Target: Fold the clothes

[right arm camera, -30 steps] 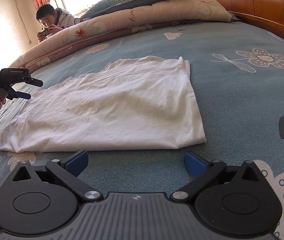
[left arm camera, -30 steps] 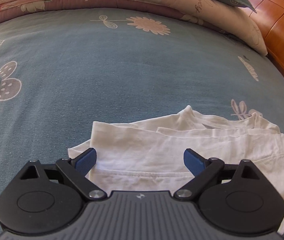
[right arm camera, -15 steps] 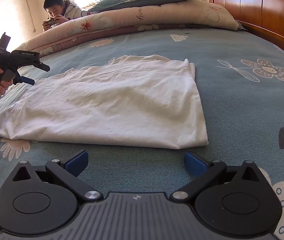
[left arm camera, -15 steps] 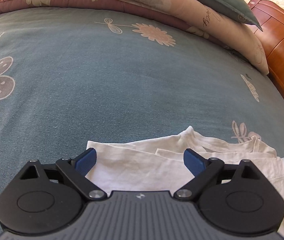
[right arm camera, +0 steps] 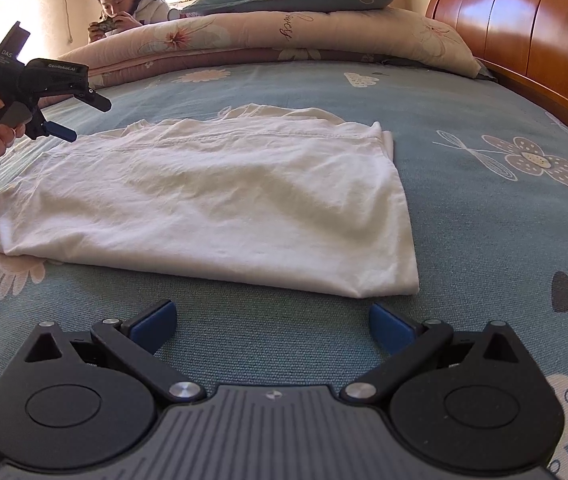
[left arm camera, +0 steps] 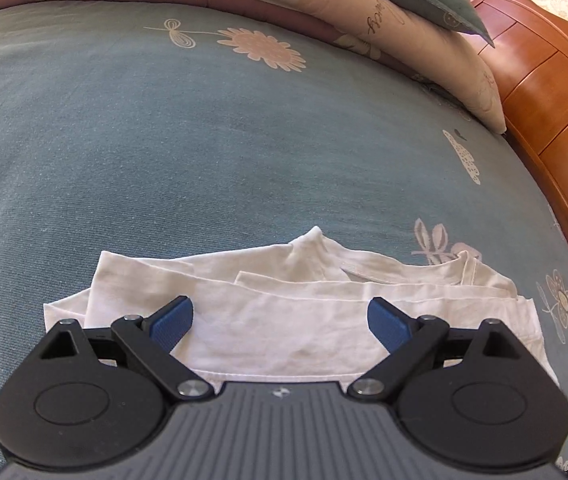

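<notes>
Since a second ago the left gripper (left arm camera: pixel 280 320) sits higher, tilted down over the folded white cotton shirt (right arm camera: pixel 212 196) on the blue flowered bedsheet (right arm camera: pixel 484 216); jaws spread, empty. Right gripper (right arm camera: pixel 272 320) nearer the shirt's hem, jaws released, cloth just beyond them.

white shirt (right arm camera: pixel 212 196) | folded, wrinkled | flat on blue floral bedspread (right arm camera: pixel 484 216)
</notes>
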`<state>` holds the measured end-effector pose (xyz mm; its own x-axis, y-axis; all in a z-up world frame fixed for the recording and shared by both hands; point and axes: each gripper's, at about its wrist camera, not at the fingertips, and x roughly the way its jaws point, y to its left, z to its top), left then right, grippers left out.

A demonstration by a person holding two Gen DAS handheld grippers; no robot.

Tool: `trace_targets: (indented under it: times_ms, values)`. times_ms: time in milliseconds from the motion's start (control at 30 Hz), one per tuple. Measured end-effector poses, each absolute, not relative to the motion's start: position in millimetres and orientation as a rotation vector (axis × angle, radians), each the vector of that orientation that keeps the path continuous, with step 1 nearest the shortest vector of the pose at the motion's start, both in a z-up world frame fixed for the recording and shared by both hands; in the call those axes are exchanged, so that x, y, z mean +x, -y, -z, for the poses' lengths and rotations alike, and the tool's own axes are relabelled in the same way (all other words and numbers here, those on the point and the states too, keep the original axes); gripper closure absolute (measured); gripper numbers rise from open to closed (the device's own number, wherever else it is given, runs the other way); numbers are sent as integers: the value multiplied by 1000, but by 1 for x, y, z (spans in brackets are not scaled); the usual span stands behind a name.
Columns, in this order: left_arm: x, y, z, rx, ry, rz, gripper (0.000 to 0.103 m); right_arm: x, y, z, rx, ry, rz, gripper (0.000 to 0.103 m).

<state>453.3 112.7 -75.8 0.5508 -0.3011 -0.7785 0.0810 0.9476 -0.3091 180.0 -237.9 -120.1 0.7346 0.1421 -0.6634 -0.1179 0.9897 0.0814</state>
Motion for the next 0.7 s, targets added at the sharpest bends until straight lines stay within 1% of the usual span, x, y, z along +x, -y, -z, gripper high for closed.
trace_targets:
  times_ms: [100, 200, 333, 433, 533, 567, 600, 700]
  values:
    - [454, -115, 76, -218, -925, 99, 10, 181, 239, 120, 34, -737, -150, 0]
    - [446, -109, 67, -293, -925, 187, 10, 179, 239, 121, 29, -729, -149, 0]
    - [427, -64, 57, -286, -983, 451, 9, 179, 238, 122, 30, -722, -143, 0]
    - [411, -24, 65, -243, -1044, 649, 9, 179, 238, 122, 32, -719, -140, 0]
    - [410, 2, 80, -91, -1036, 578, 9, 179, 238, 122, 32, -716, -144, 0]
    - [414, 2, 84, -83, -1019, 565, 9, 179, 239, 122, 32, -717, -147, 0]
    - [418, 1, 84, -98, -996, 559, 9, 179, 239, 122, 33, -716, -149, 0]
    - [436, -1, 76, -8, -936, 340, 9, 177, 240, 122, 27, -710, -154, 0]
